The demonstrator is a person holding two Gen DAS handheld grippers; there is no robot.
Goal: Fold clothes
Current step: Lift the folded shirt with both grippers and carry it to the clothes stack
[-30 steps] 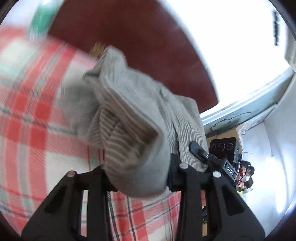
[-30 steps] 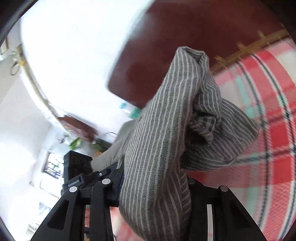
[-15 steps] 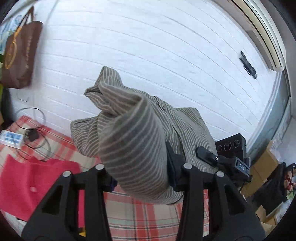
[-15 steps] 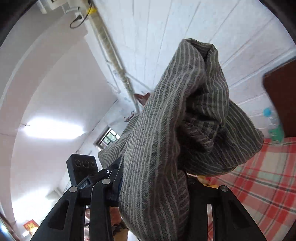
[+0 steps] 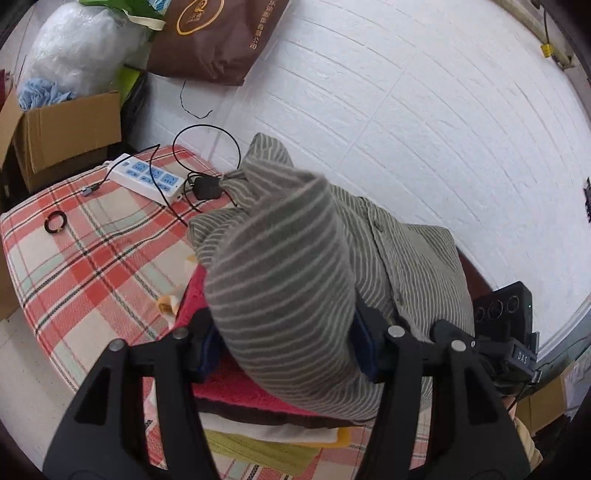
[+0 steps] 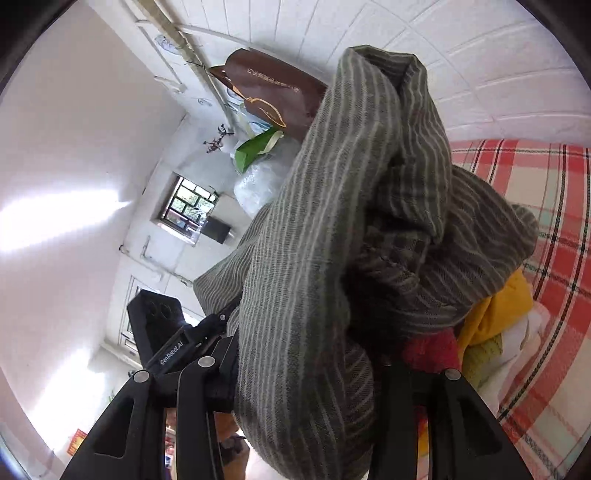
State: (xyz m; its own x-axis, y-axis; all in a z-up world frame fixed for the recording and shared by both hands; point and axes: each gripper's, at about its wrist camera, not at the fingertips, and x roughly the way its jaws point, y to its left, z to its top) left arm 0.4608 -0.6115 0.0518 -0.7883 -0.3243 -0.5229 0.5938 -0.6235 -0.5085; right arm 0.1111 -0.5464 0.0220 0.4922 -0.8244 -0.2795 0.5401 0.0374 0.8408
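A folded grey striped garment (image 5: 280, 266) (image 6: 332, 221) hangs bunched between both grippers. My left gripper (image 5: 284, 339) grips one end; its jaws are opening and the cloth still fills the gap between them. My right gripper (image 6: 306, 362) holds the other end, its jaws opening too, with cloth pressed between its fingers. Directly below the garment is a stack of folded clothes: a red towel (image 5: 236, 387) (image 6: 428, 350) on top, and yellow (image 6: 491, 317) and white layers under it. The stack lies on a red plaid bed (image 5: 92, 266) (image 6: 546, 206). Each view shows the other gripper's body beside the garment.
A white power strip (image 5: 147, 177) with black cables and a charger (image 5: 207, 188) lies near the bed's far corner, and a black ring (image 5: 54, 224) to its left. A cardboard box (image 5: 62, 136), a brown bag (image 5: 218, 33) and a plastic sack (image 5: 74, 44) stand beyond the bed against the white brick wall (image 5: 443, 129).
Both grippers have swung with the garment from over the open bed to above the stack of folded clothes. The left jaws stand visibly wider around the cloth.
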